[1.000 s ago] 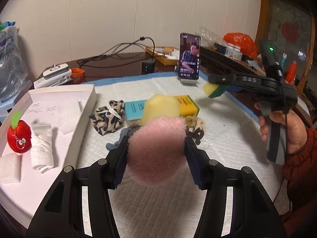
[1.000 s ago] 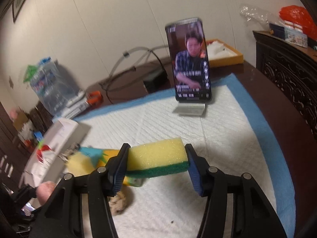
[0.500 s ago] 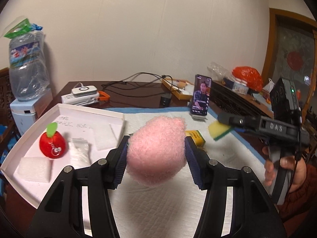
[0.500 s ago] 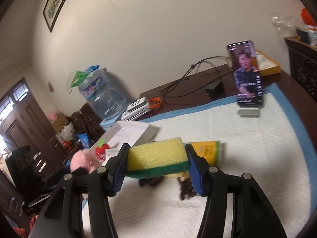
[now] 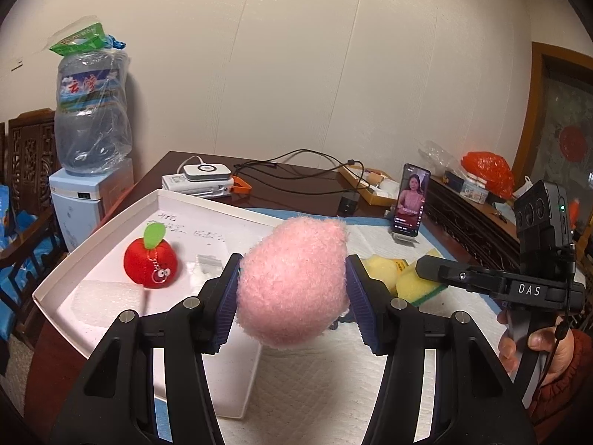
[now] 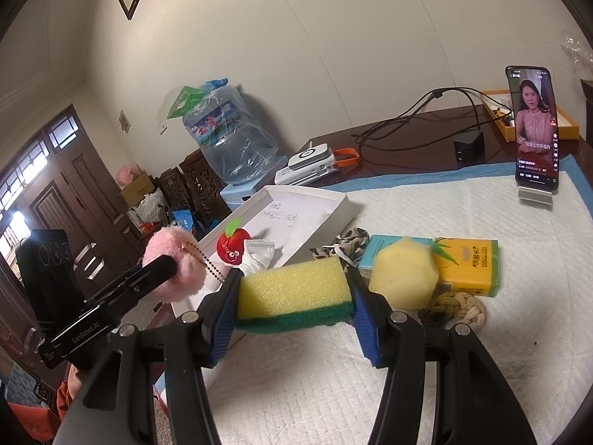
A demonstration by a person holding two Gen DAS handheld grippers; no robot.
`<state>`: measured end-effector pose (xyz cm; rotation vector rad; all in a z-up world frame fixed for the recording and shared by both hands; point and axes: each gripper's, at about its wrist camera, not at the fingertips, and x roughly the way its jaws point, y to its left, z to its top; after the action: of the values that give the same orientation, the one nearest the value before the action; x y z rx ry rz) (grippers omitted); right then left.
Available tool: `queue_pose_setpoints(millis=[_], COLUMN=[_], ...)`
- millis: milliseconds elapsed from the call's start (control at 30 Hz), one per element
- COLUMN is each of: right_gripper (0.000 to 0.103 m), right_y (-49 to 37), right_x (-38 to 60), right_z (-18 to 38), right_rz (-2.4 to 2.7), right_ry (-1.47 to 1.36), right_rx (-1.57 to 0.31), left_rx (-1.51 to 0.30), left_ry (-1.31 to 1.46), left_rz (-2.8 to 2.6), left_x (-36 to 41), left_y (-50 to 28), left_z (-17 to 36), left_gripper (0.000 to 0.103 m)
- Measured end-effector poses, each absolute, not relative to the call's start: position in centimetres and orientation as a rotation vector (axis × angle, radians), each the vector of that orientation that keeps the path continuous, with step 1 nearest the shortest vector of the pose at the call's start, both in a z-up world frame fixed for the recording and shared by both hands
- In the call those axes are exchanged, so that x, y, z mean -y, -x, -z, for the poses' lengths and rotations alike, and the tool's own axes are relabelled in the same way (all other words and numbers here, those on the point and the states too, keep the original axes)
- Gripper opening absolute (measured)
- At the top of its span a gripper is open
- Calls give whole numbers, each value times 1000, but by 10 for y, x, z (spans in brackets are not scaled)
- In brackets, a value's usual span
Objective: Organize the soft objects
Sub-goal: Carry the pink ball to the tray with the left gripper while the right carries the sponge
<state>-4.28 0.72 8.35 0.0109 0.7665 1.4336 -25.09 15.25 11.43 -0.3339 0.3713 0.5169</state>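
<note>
While the left gripper point(image 5: 292, 291) squeezes a pink plush ball point(image 5: 292, 282) (light, squashy), the right gripper point(image 6: 294, 298) clamps a springy sponge point(image 6: 292, 296) by its ends.

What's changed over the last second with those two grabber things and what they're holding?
Both grippers swung toward the white tray and rose a little. The left gripper carried the pink plush from over the mat's clutter to the tray's near edge; the right gripper followed with the sponge. Nothing was picked up or let go. The red apple toy in the tray and the phone stayed put.
</note>
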Motion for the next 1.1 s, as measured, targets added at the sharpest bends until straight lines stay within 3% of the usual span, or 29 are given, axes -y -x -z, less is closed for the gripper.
queue_pose_setpoints(millis=[1100], right_gripper=[55], right_y=[77], right_x=[-50], right_z=[-103], right_rz=[-1510], right_ry=[89], right_rx=[-731], left_rx=[-304], left_ry=[413], left_rz=[-669], left_x=[-193], left_y=[317], left_z=[-110], left_gripper=[55])
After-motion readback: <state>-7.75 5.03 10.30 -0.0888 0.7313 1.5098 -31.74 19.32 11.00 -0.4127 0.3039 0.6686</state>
